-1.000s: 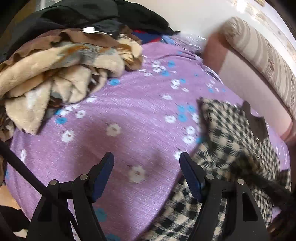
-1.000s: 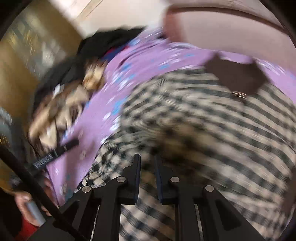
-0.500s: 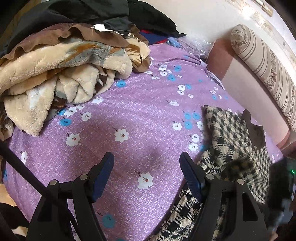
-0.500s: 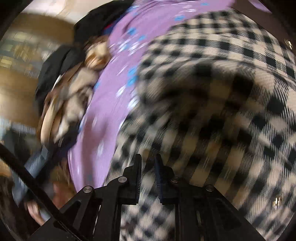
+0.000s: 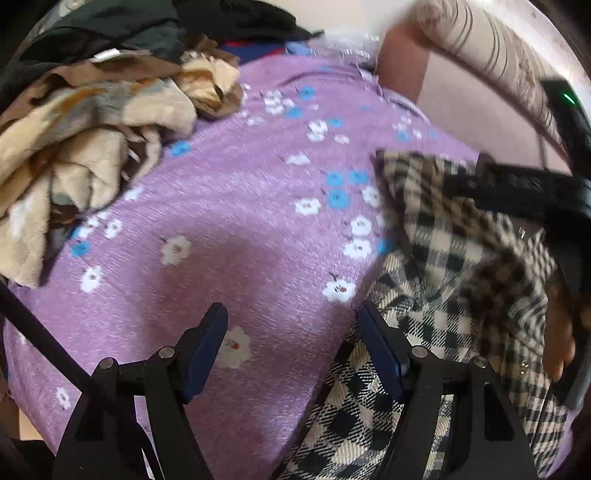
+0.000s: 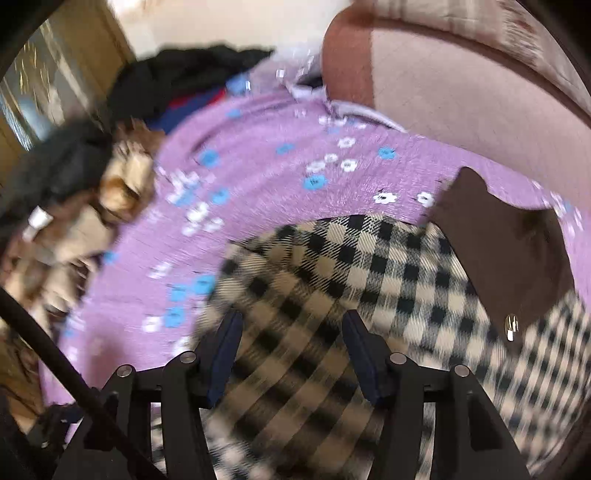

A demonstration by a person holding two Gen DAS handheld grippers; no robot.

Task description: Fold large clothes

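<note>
A black-and-cream checked garment (image 5: 436, 258) lies on the purple flowered bedsheet (image 5: 240, 206), with its dark brown collar (image 6: 498, 240) at the far right. My left gripper (image 5: 291, 314) is open above the sheet, its right finger at the garment's left edge, nothing between the pads. My right gripper (image 6: 291, 321) hovers over the checked garment (image 6: 369, 266) with its jaws opening; the cloth lies below them and is not pinched. In the left wrist view the right tool's black body (image 5: 535, 192) and a hand (image 5: 557, 332) show over the garment.
A heap of beige and brown plush blanket (image 5: 92, 129) fills the left of the bed, with dark clothes (image 5: 147, 26) piled behind it. A pink padded headboard (image 5: 461, 103) and a striped bolster (image 5: 480, 44) close off the far right.
The right gripper's jaws were shut on the checked cloth and now stand apart, with the cloth let go. The right tool swung across the garment. The left gripper shifted a little toward the garment.
</note>
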